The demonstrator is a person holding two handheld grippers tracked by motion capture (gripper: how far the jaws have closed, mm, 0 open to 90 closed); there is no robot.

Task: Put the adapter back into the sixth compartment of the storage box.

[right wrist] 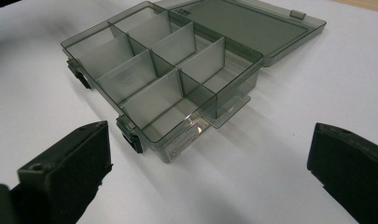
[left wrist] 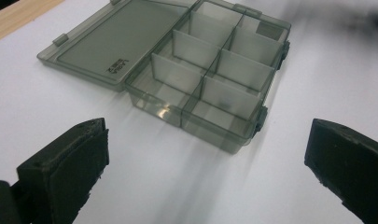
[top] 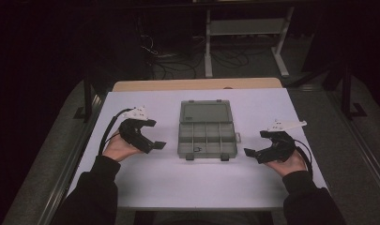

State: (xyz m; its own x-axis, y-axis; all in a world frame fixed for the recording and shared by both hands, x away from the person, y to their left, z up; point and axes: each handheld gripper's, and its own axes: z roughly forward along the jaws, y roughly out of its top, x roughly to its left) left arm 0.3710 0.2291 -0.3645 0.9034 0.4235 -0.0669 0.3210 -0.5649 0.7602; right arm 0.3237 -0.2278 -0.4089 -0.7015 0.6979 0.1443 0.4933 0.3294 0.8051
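Jaws spread wide and empty on both the left gripper and right gripper flank the open compartment box at mid-table, its lid folded away, each gripper about equally near a short side.

Organizer box – smoky translucent grey; table – white; tongs black.
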